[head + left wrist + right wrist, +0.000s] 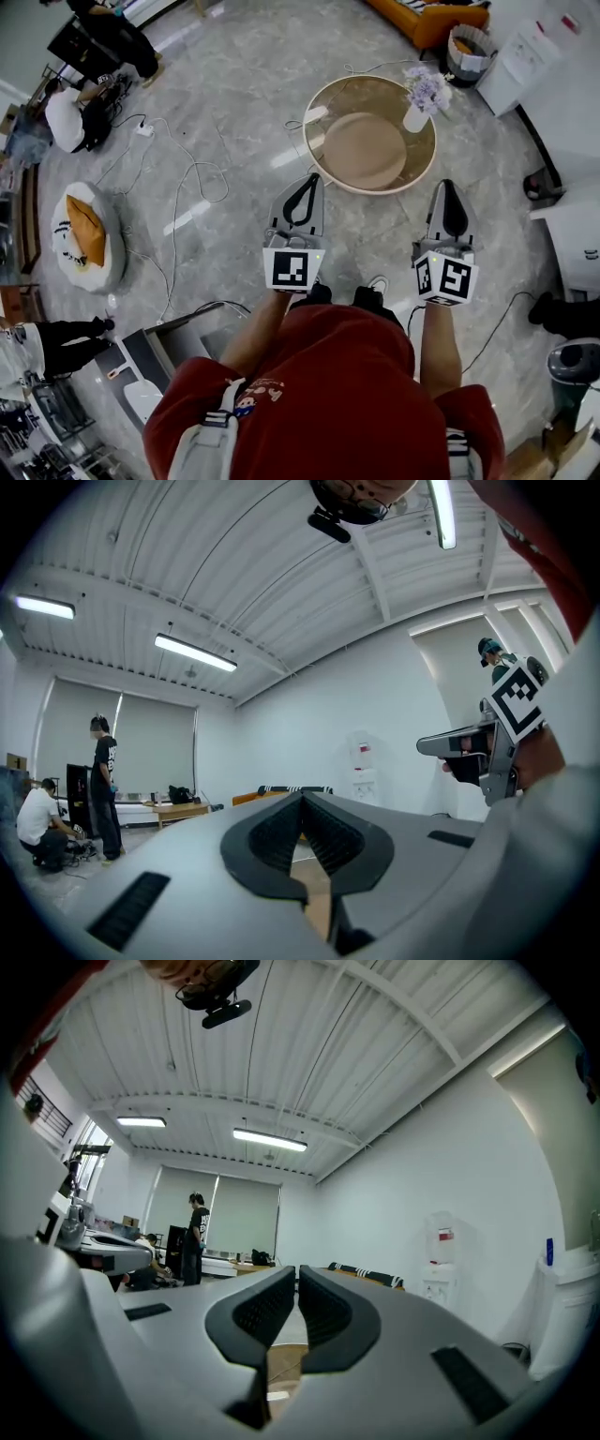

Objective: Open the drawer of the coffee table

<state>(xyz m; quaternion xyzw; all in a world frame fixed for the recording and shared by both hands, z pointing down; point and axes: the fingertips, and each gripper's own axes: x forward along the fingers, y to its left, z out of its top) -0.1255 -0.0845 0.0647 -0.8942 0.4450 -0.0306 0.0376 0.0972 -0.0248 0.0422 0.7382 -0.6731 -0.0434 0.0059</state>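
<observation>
Am holding both grippers level, side by side, pointing at round coffee table on floor just ahead. Left gripper: jaws sitting together, gripping nothing. Right gripper: jaws sitting together too, empty. Vase standing near table's far-right rim. Am not making out drawer.

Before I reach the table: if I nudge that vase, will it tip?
Probably: the vase looks narrow, with flowers spreading wide above, so likely top-heavy. It stands near the table rim, so a tip might send it off. It may break.
</observation>
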